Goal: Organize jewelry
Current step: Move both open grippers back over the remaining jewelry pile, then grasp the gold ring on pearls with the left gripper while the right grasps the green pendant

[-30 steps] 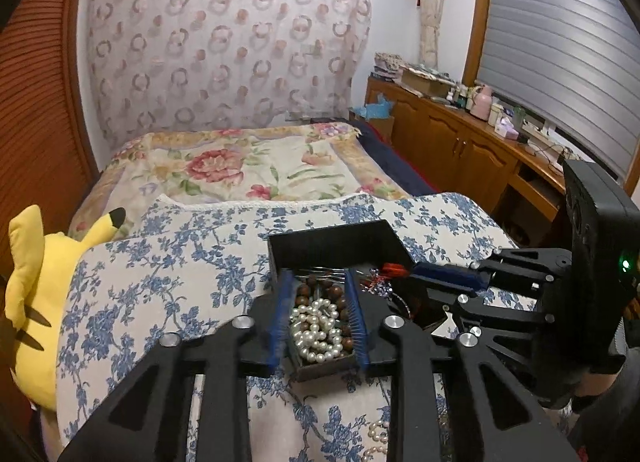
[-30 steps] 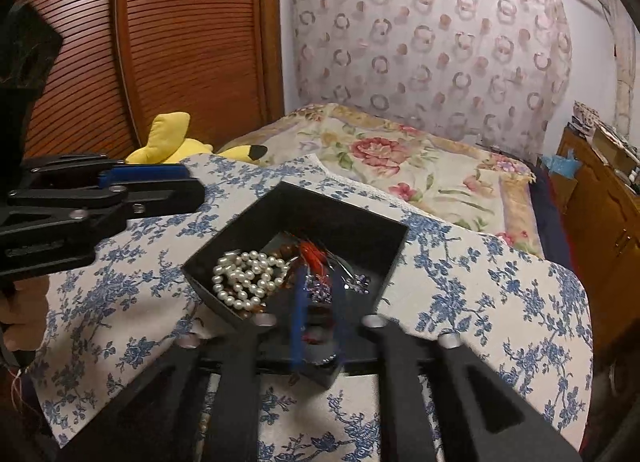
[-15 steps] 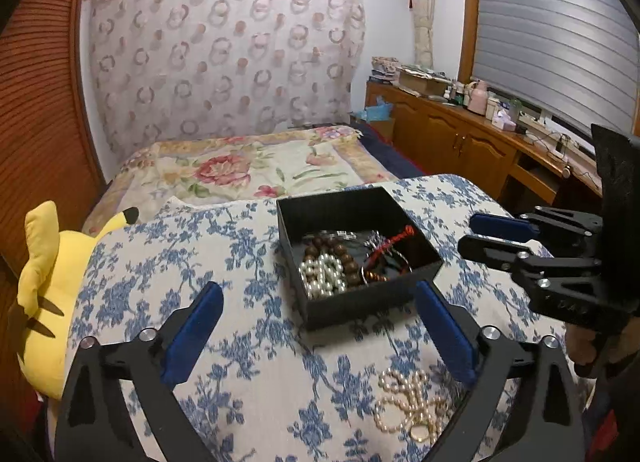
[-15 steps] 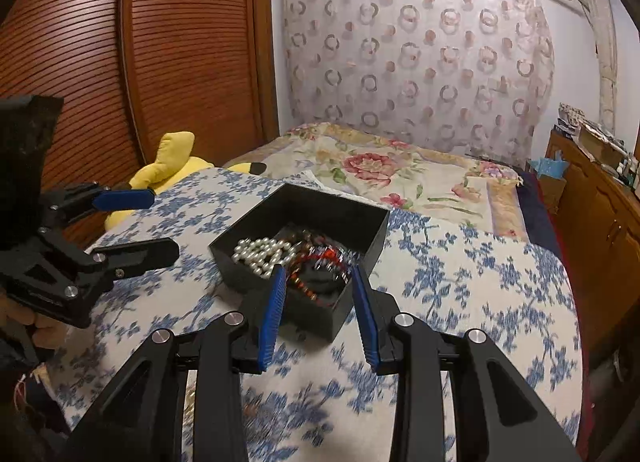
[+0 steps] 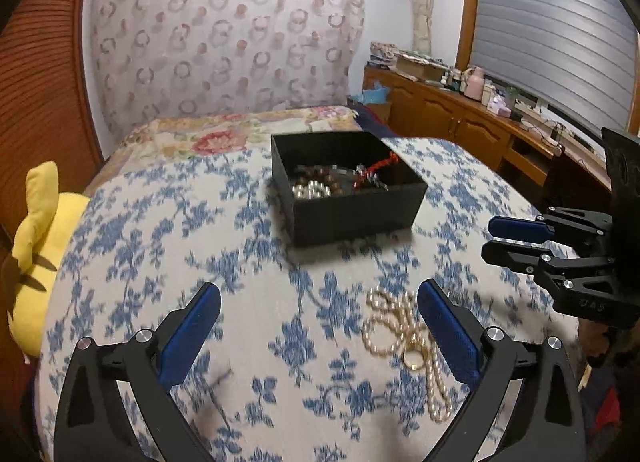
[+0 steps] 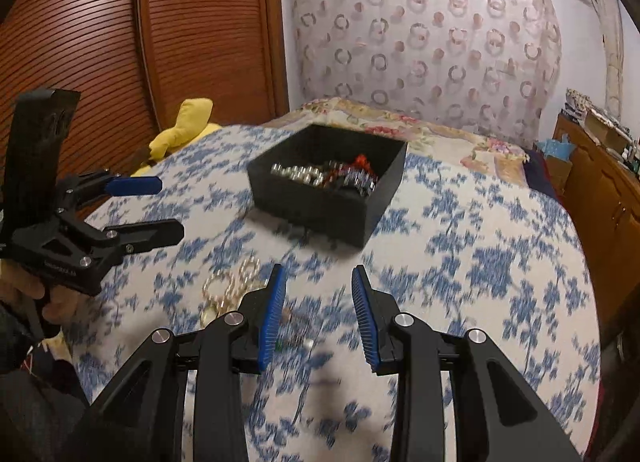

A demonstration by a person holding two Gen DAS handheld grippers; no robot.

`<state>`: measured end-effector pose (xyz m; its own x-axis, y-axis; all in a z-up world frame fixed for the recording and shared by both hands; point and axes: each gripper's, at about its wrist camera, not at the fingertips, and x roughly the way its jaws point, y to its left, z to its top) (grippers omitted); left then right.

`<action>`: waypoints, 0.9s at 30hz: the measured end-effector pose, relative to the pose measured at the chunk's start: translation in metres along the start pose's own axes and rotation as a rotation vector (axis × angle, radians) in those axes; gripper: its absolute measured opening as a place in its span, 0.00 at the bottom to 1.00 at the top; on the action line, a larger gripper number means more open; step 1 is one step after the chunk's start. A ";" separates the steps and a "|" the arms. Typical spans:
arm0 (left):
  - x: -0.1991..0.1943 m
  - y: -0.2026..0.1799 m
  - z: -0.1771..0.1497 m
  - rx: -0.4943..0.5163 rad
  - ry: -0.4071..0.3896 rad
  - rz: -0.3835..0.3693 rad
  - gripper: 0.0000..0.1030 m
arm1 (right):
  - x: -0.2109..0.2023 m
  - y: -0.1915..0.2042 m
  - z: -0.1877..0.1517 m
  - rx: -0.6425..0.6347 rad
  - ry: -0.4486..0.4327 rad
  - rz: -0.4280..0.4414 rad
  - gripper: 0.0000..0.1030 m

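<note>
A black box on the blue-flowered cloth holds white pearls, brown beads and a red bracelet; it also shows in the right wrist view. A loose pearl necklace with a gold ring lies on the cloth in front of the box, also in the right wrist view. My left gripper is open and empty, above the cloth just left of the necklace. My right gripper is open and empty, over a small jewelry piece.
A yellow plush toy lies at the left edge of the cloth. A bed with a floral cover is behind. Wooden cabinets with clutter stand at the right. A slatted wooden door is at the left.
Both grippers have pulled back from the box and opened wide. The pearls and the red bracelet stay in the box. The loose pearl necklace has come into view.
</note>
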<state>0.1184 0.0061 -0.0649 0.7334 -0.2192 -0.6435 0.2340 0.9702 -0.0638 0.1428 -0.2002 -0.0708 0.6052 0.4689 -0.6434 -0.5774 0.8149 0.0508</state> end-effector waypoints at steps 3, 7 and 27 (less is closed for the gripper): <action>0.000 0.000 -0.009 -0.011 0.017 -0.013 0.92 | 0.001 0.004 -0.010 -0.010 0.022 -0.008 0.36; -0.001 -0.008 -0.021 -0.006 0.043 -0.039 0.92 | 0.002 0.007 -0.022 -0.014 0.056 -0.013 0.36; 0.025 -0.053 -0.032 0.060 0.184 -0.152 0.28 | 0.005 0.009 -0.038 0.004 0.070 -0.005 0.36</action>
<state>0.1040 -0.0471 -0.1022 0.5597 -0.3340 -0.7584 0.3738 0.9186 -0.1287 0.1195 -0.2037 -0.1025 0.5681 0.4395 -0.6958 -0.5718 0.8188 0.0503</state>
